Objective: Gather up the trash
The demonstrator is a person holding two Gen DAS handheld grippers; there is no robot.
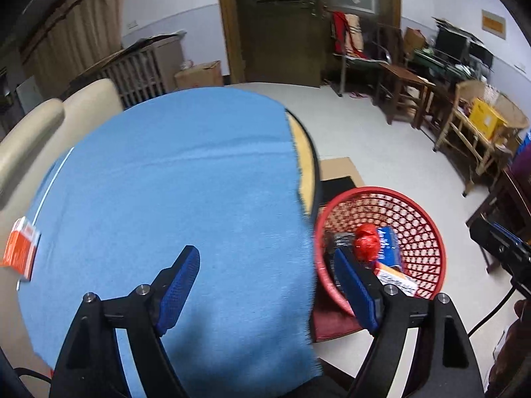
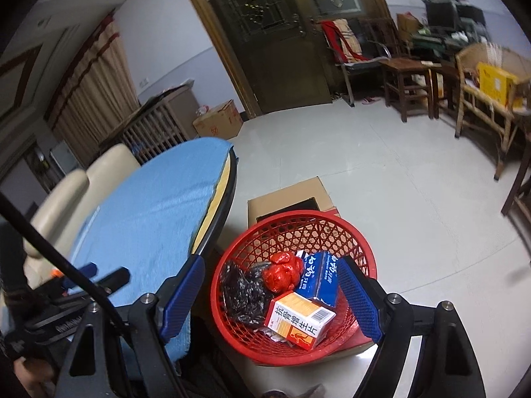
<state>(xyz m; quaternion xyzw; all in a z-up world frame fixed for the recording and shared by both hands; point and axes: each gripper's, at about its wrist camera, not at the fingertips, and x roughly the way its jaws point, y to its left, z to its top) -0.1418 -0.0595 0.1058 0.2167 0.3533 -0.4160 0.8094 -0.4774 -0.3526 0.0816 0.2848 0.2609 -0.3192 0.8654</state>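
Observation:
A red mesh basket stands on a cardboard box beside the round table. It holds a white and orange box, a blue box, a red crumpled bag and a black bag. My right gripper is open and empty above the basket. My left gripper is open and empty over the blue tablecloth near the table's right edge. An orange and white box lies at the table's left edge. The basket also shows in the left wrist view.
A cream sofa stands behind the table. A cardboard box sits under the basket. Wooden chairs and a bamboo bench with a yellow box line the far right wall. A wooden door is at the back.

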